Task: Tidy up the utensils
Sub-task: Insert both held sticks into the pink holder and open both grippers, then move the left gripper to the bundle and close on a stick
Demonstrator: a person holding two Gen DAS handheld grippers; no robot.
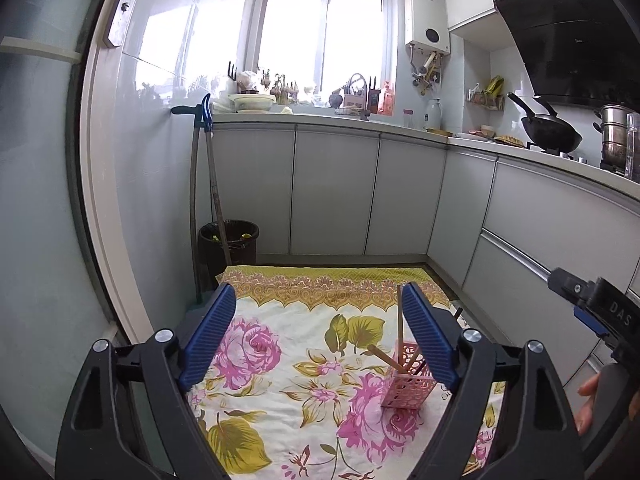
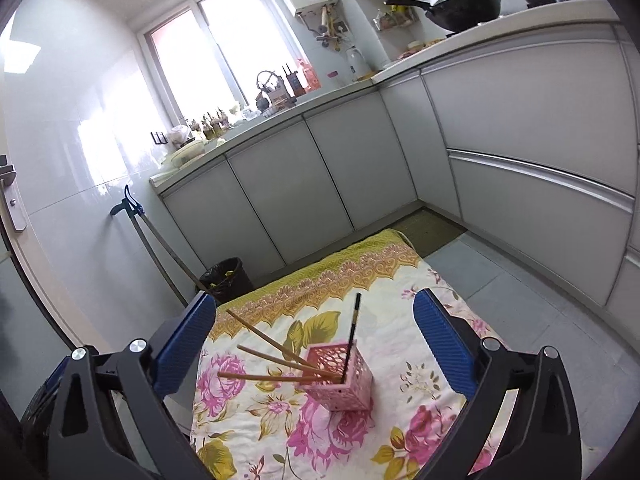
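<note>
From the left wrist camera, the left gripper [image 1: 316,332] hovers with jaws wide apart and empty above the floral cloth [image 1: 280,392]; the pink holder [image 1: 404,384] stands on the cloth just behind its right finger, chopsticks [image 1: 386,358] leaning inside. The right gripper [image 1: 592,308] enters at the far right edge, its jaw state hidden here.

From the right wrist camera, the right gripper [image 2: 316,340] also stands open and empty over the holder [image 2: 340,378], which carries three pale chopsticks [image 2: 276,344] and one dark chopstick [image 2: 354,328]. No loose utensil shows on the cloth [image 2: 400,272], so the sorting appears near done; any next move calls for finding remaining pieces.
</note>
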